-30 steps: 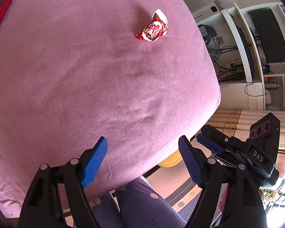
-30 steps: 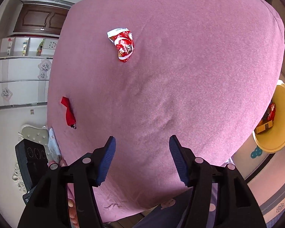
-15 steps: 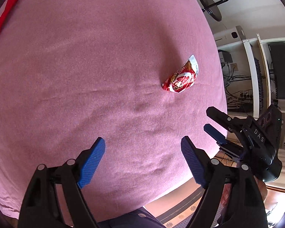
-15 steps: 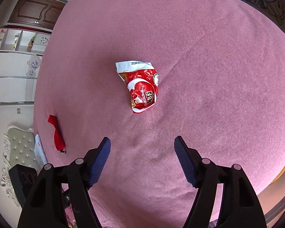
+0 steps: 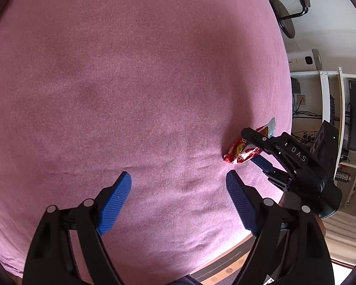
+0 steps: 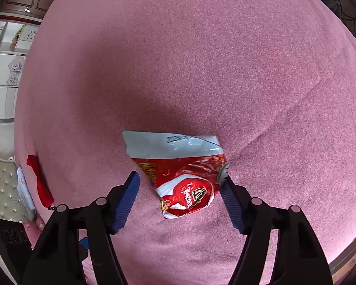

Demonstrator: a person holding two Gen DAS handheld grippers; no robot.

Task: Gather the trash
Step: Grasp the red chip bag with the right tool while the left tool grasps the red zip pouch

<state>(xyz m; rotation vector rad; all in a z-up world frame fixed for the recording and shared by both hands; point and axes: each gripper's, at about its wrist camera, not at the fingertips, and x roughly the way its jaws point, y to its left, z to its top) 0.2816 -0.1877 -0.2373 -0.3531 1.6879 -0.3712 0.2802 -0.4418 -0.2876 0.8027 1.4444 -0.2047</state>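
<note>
On the pink bedsheet point(image 6: 225, 59), near its right-hand edge in the left wrist view, a crumpled red snack wrapper point(image 6: 185, 178) is lying flat-ish with its torn white top strip pointing away from the right gripper point(image 6: 180, 197). That gripper is sitting wide open with the wrapper's lower red half between the blue pads point(image 6: 125, 201); the right pad looks to be touching the wrapper's edge or just beside it, the left pad is standing apart from it, nothing pinched yet. The wrapper point(image 5: 244, 149) is looking empty, so probably very light, thin, crinkly and slick; it will likely collapse and slide under the pads instead of resisting. Best hold is probably across the bunched red body, closing fully, not on the loose white strip, which may fold away. The sheet is soft and wrinkled, so pads pressing down could catch fabric too. The left gripper point(image 5: 178, 201) is hovering open over bare sheet, holding nothing, well left of the wrapper. A second red scrap point(image 6: 39, 180) is lying at the sheet's far left edge in the right wrist view, probably next to collect. Beyond the bed a shelf unit point(image 5: 325, 90) and an office chair point(image 5: 292, 11) are showing.
</note>
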